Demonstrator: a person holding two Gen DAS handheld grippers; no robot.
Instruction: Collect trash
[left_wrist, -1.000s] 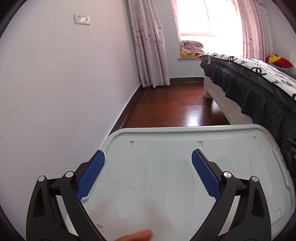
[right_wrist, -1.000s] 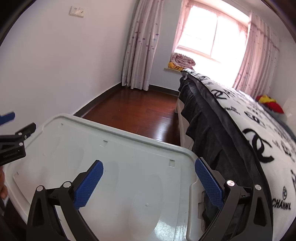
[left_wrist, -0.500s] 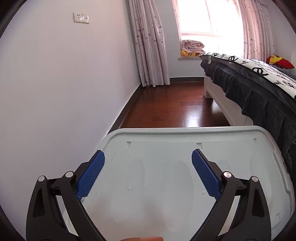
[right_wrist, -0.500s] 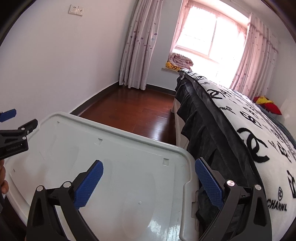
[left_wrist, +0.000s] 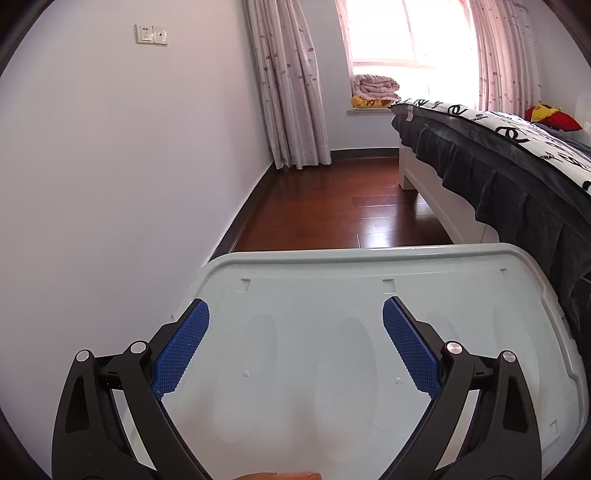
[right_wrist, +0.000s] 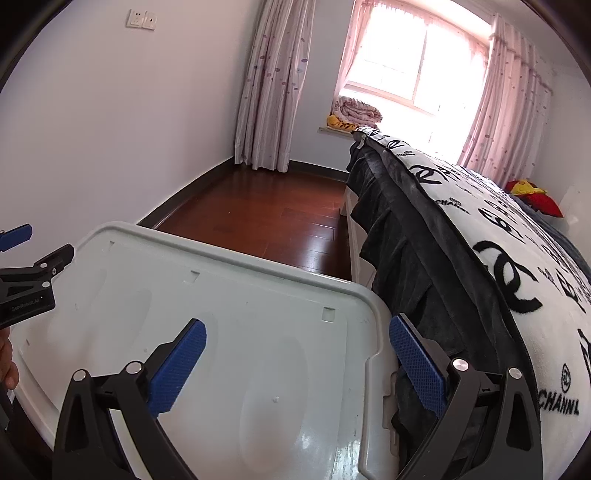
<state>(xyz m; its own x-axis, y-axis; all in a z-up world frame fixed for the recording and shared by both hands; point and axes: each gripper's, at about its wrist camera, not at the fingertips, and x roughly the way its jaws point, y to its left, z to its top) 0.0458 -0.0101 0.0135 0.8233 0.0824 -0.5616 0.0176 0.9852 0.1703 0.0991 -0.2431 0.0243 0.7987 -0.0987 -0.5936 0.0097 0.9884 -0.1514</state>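
A: Both views have tipped up a little since a second ago; the bin lid (left_wrist: 332, 369) sits lower in frame. Left hand-held gripper (left_wrist: 295, 343) and right hand-held gripper (right_wrist: 297, 356) both gape wide, holding nothing.

B: Trash?

A: None visible to me on the lid or floor (left_wrist: 343, 206).

B: Risks?

A: My right fingertips overhang the lid's right edge, near the bed skirt (right_wrist: 406, 266); I could snag it. Open room lies between wall (left_wrist: 110, 184) and bed (right_wrist: 517, 236).
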